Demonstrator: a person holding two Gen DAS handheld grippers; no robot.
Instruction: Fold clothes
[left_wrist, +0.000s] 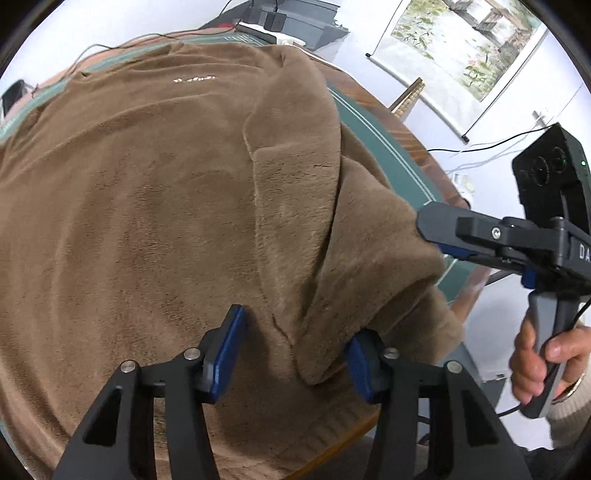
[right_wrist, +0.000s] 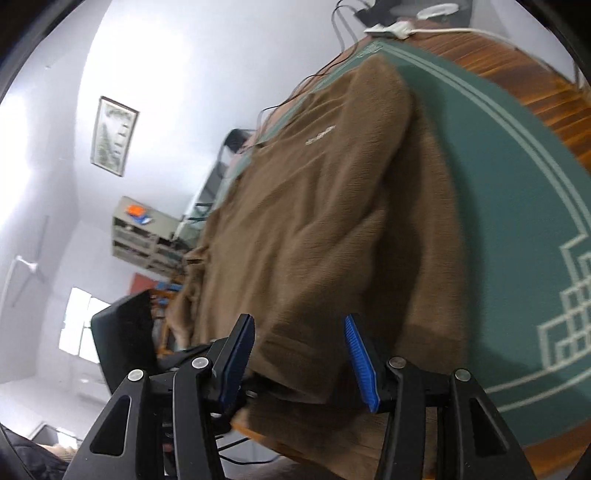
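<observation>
A brown fleece sweater lies spread on a green mat, with one sleeve folded inward over its body. My left gripper points down at the near hem. Its blue pads stand apart with a fold of the sleeve's end between them, the right one partly under the fabric. My right gripper comes in from the right, its tips at the sweater's side edge. In the right wrist view it is open, with the sweater's near corner between the fingers and no pad pressing on it.
The green mat covers a wooden table, whose edge runs close under both grippers. Cables and a white power strip lie at the far end. A person's hand holds the right gripper's handle. A scroll painting hangs on the wall.
</observation>
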